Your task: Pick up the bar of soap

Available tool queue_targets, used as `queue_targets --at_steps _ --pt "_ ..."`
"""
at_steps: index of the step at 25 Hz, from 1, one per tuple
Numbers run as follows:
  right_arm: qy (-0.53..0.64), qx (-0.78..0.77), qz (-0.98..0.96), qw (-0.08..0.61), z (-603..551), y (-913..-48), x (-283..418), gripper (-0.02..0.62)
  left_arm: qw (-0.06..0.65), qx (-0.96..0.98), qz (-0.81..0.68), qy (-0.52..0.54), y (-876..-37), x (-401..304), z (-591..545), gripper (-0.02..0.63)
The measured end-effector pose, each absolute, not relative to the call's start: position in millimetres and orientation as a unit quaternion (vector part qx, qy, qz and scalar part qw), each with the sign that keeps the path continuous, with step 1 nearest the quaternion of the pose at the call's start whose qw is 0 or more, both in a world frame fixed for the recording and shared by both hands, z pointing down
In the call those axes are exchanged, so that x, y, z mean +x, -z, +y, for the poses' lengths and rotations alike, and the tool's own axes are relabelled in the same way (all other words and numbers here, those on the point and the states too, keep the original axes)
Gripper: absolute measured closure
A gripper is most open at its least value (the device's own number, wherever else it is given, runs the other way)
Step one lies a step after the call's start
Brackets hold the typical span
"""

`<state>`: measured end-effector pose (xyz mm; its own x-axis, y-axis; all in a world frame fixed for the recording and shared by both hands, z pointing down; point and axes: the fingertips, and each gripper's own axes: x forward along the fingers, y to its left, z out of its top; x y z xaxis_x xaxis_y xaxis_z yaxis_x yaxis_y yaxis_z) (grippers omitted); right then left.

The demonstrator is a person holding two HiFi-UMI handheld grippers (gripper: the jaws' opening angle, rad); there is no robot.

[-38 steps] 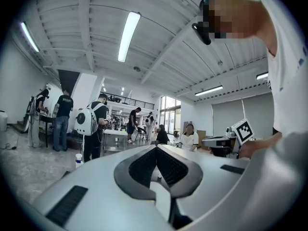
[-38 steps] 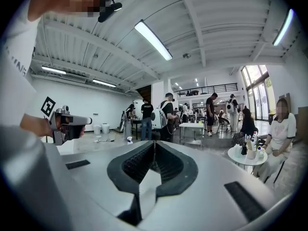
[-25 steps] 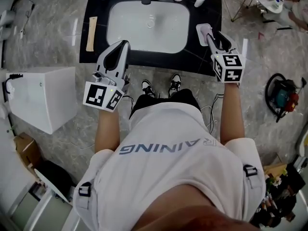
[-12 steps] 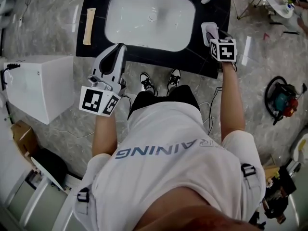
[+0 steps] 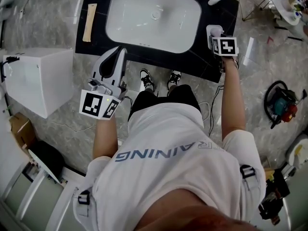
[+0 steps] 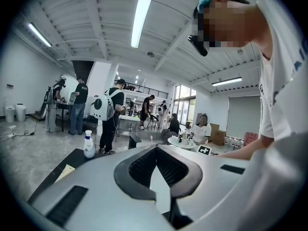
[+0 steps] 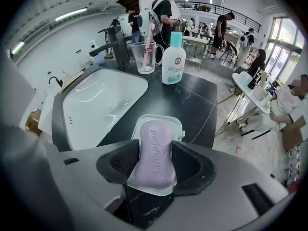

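Observation:
A lilac bar of soap (image 7: 156,153) lies in a white dish (image 7: 159,121) on the black counter (image 5: 192,64), right of the basin. My right gripper (image 7: 155,170) points steeply down over it. Its jaws have just been opening and now stand wide, one on each side of the soap, with the bar between them. In the head view the right gripper (image 5: 219,36) covers most of the dish (image 5: 212,30). My left gripper (image 5: 118,53) hovers in front of the counter's near edge. It is shut and holds nothing; in its own view the left gripper's tips (image 6: 155,147) meet.
A white sink (image 5: 153,18) is set in the counter. Behind the dish stand a lotion bottle (image 7: 173,59), a glass (image 7: 146,57) and a dark faucet (image 7: 115,44). A wooden strip (image 5: 89,22) lies at the counter's left end. A white cabinet (image 5: 36,81) stands to the left.
My right gripper has dropped and tipped downward over the soap dish, and its marker cube now faces up. The left gripper has sunk a little.

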<state>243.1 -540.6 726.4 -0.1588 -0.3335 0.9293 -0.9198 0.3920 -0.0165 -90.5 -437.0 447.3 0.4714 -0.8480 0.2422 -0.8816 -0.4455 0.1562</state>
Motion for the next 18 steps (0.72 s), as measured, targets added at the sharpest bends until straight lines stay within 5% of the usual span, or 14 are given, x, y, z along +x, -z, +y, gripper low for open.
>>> queue_targets --at_steps 9,18 --pt "-0.301 0.461 -0.699 0.455 -543.7 -724.2 242.0 0.39 0.128 0.847 -0.512 -0.059 -444.8 -90.4 -440.0 0.598" --pt "-0.253 0.502 -0.747 0.356 -544.2 -649.1 225.6 0.39 0.116 0.855 -0.504 -0.041 -432.4 -94.3 -442.7 0.598"
